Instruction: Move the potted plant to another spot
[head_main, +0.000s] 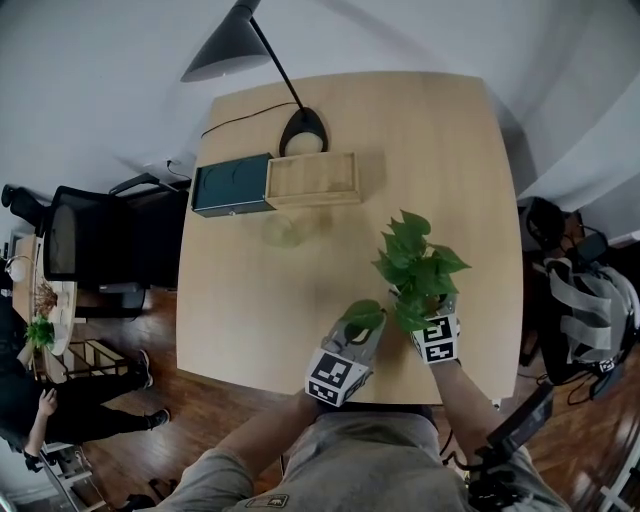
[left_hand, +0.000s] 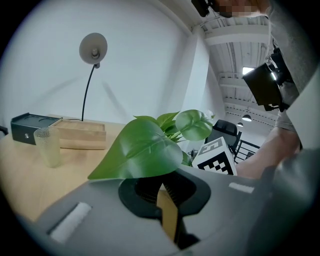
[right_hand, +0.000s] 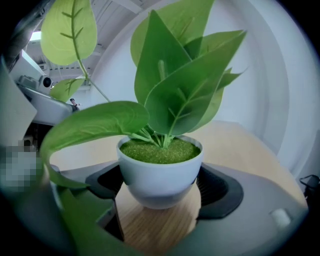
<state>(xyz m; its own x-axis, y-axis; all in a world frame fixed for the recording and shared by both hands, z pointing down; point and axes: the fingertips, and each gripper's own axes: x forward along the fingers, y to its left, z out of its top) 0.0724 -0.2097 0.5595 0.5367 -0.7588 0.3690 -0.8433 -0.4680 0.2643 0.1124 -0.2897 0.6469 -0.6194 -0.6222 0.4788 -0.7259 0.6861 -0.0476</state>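
Here, at about 4 o'clock from the middle of the desk (head_main: 250, 330) in the head view: potted plant (head_main: 415, 270), upright, leaves spreading toward 12 and 3 o'clock. Stands between the jaws of the right tool (head_main: 428, 315), a dark pad pressed to each side of the white pot (right_hand: 160, 172), so clamped on it. Tool pointing in from 6 o'clock of the pot. Green moss up to the rim in the right gripper view, wood grain right under the base; unclear whether touching the wood or just above it.

At 7 o'clock of the plant, just beside it: left tool (head_main: 362, 335), jaws drawn together with only a thin slit of desk between them, holding nothing. Lies under one big drooping leaf (left_hand: 142, 150), jaw tips covered by it in the left gripper view.

Farther off, well apart from the plant: clear ribbed glass (left_hand: 48, 146) at 9 o'clock of the desk's middle; shallow wooden tray (head_main: 312, 180) at 11 o'clock, touching a dark green box (head_main: 232, 185) on its 9 o'clock side; black lamp (head_main: 303, 128) based at 12 o'clock of the tray, shade leaning past the desk's far edge. Beyond the desk at 9 o'clock, a black office chair (head_main: 85, 235) on the wooden floor (head_main: 190, 420).
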